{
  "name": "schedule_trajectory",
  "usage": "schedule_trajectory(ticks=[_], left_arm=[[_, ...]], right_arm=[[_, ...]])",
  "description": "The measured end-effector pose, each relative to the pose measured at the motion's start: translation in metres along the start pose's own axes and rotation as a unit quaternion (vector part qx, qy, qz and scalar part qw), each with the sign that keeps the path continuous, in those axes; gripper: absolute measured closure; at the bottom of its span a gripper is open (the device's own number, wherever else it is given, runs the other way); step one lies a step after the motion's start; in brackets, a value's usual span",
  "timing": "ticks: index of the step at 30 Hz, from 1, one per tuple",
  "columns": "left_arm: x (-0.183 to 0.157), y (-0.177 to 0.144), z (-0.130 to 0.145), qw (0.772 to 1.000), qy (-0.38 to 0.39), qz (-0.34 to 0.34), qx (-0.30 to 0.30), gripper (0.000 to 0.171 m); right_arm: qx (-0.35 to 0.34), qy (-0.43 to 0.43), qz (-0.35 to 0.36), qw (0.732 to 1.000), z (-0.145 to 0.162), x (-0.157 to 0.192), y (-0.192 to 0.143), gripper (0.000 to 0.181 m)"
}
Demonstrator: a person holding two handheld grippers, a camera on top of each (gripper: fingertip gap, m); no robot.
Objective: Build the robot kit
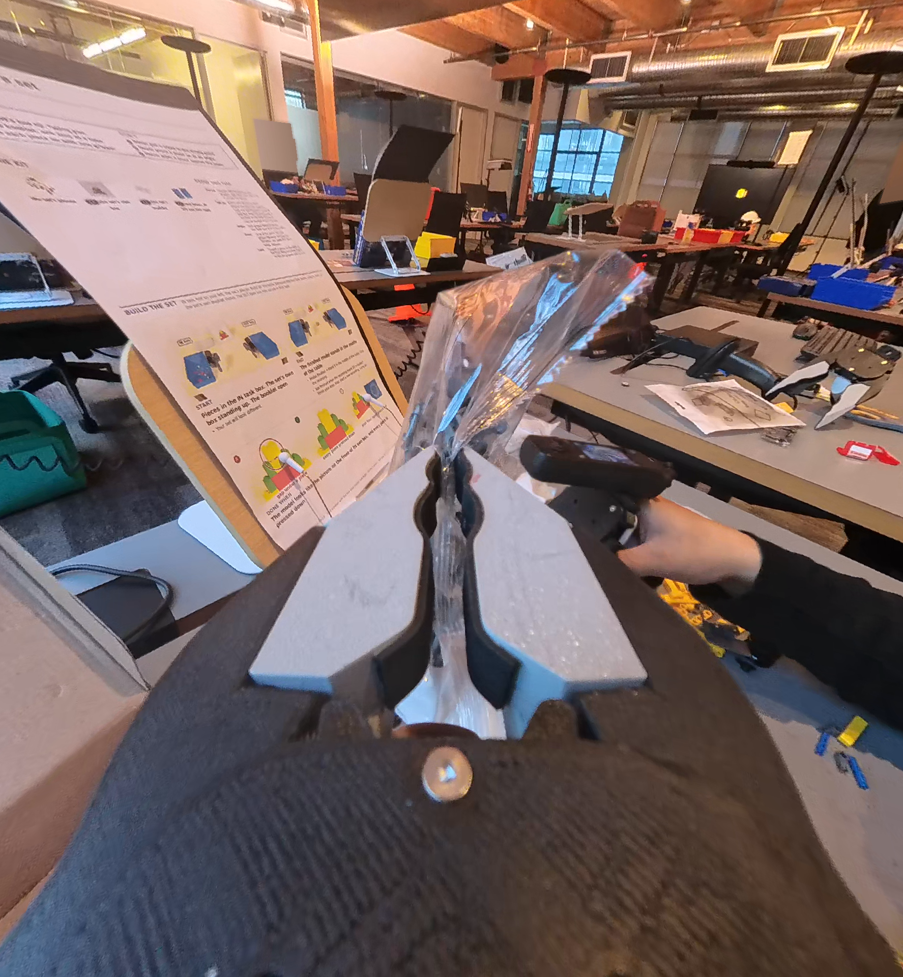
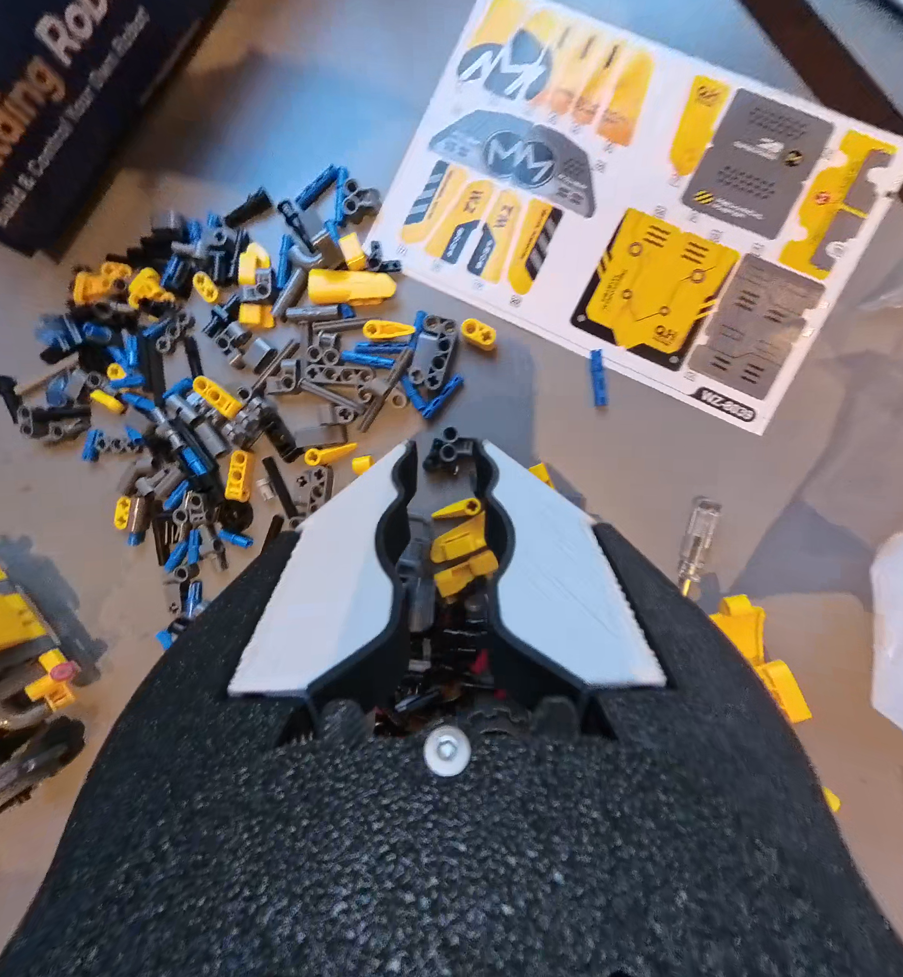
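Between the closed fingers of the left gripper (image 1: 446, 465) a clear plastic bag (image 1: 512, 349) is pinched by its lower part, the rest standing up crumpled above the tips. To its left leans a curved instruction board (image 1: 163, 275); to its right a hand (image 1: 697, 544) grips a black handle.

The right gripper (image 2: 446, 449) points down at a grey table (image 2: 623, 476), its fingers slightly apart and closed on nothing, small yellow and black pieces lying on the table between them. Far left of it spreads a pile of blue, grey and yellow building pieces (image 2: 216, 359); far right lies a sticker sheet (image 2: 644, 211). A partly built yellow model (image 2: 10, 661) sits at the near left.
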State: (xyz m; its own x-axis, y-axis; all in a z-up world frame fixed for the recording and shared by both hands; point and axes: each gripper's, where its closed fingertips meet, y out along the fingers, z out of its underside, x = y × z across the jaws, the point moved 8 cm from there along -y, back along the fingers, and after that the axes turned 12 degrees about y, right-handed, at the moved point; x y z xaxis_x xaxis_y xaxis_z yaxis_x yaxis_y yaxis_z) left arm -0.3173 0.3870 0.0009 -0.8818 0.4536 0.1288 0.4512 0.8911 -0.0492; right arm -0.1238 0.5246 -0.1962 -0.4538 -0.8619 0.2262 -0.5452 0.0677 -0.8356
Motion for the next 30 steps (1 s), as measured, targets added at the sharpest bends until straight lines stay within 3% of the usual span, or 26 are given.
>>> schedule_trajectory(ticks=[12, 16, 22, 25, 30], left_arm=[[0.003, -0.006, -0.006, 1.000, -0.009, -0.018, -0.024, 0.171], [0.001, -0.005, -0.006, 1.000, -0.009, -0.016, -0.025, 0.171], [-0.002, 0.000, -0.004, 1.000, -0.006, -0.010, -0.018, 0.171], [-0.002, -0.001, -0.004, 1.000, -0.006, -0.009, -0.017, 0.171], [-0.001, -0.002, -0.005, 1.000, -0.007, -0.010, -0.019, 0.171]], right_arm=[[0.039, -0.026, 0.000, 0.999, 0.010, 0.008, -0.034, 0.160], [0.070, -0.014, 0.017, 0.997, 0.020, -0.004, -0.033, 0.158], [0.119, 0.002, -0.012, 0.993, 0.034, -0.006, -0.020, 0.153], [0.158, -0.020, -0.017, 0.987, 0.042, -0.003, -0.014, 0.176], [0.170, -0.040, -0.007, 0.985, 0.046, -0.001, -0.025, 0.176]])
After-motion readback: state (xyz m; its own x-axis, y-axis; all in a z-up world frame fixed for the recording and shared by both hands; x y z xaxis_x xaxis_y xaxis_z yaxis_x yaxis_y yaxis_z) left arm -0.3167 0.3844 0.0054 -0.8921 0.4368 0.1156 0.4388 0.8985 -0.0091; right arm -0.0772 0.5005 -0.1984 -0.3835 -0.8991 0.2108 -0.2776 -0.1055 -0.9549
